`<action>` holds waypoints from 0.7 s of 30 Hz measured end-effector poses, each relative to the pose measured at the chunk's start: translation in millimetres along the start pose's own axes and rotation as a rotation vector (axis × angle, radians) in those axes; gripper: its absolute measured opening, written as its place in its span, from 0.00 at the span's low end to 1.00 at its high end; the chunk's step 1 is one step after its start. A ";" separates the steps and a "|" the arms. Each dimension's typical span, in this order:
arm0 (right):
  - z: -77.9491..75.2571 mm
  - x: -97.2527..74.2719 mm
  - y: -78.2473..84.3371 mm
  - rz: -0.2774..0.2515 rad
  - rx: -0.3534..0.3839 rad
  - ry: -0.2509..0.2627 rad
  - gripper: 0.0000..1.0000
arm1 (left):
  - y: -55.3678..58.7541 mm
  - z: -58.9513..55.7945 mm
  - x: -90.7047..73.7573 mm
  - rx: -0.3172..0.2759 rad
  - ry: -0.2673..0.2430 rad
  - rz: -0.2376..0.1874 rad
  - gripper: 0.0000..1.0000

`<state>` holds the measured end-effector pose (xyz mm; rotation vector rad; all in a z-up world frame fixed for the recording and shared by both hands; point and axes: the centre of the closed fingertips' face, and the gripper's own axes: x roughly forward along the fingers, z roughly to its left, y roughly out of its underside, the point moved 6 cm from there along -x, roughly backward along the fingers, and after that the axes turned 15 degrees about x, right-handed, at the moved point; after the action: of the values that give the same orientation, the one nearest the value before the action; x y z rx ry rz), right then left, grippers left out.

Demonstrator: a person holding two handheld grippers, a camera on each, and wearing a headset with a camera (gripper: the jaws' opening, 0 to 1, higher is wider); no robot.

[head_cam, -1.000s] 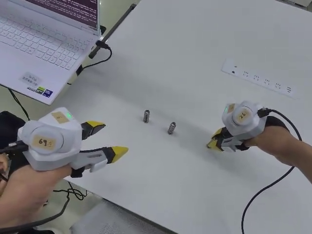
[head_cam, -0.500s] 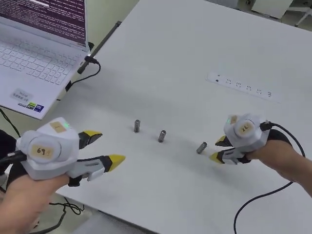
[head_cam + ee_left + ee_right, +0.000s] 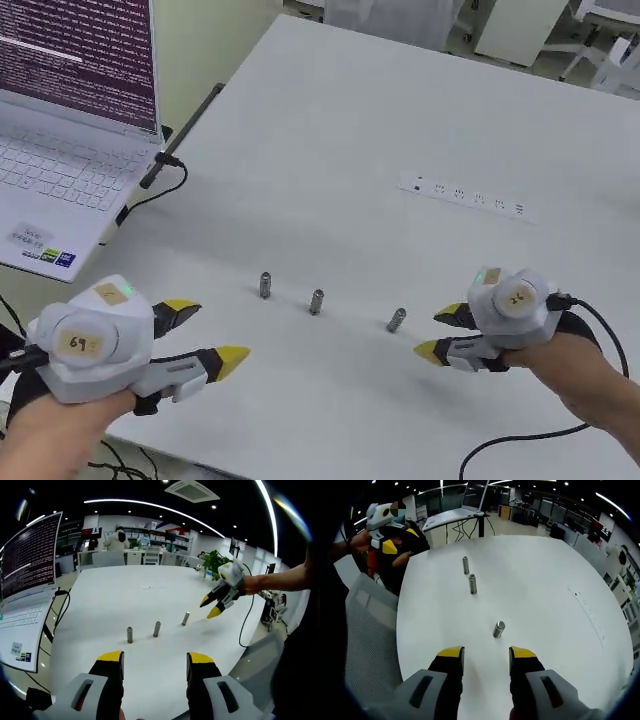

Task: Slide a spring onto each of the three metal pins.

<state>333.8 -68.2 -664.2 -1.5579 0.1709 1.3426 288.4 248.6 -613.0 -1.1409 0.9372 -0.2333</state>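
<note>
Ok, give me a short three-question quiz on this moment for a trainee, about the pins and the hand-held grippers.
1. Multiple choice: how many pins are on the white table? A two, B three, C five.
2. True or false: the right hand-held gripper is shut on a pin.
3. Short answer: which side's gripper is nearer the open laptop?
Key: 1 B. 2 False: its jaws stand apart with nothing between them. 3 The left hand-held gripper.
</note>
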 end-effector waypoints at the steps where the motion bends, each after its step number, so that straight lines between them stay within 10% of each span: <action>1: 2.3 -2.2 0.8 -0.013 0.014 -0.002 0.35 | -0.2 -0.1 0.1 0.001 0.001 -0.001 0.45; 21: 35.9 -41.6 27.0 -0.186 0.193 0.050 0.45 | -2.6 0.3 -0.1 0.021 0.020 -0.021 0.45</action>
<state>277.3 -74.0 -641.5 -1.4093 0.1765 1.1095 289.3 247.8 -610.7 -1.1315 0.9385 -0.2710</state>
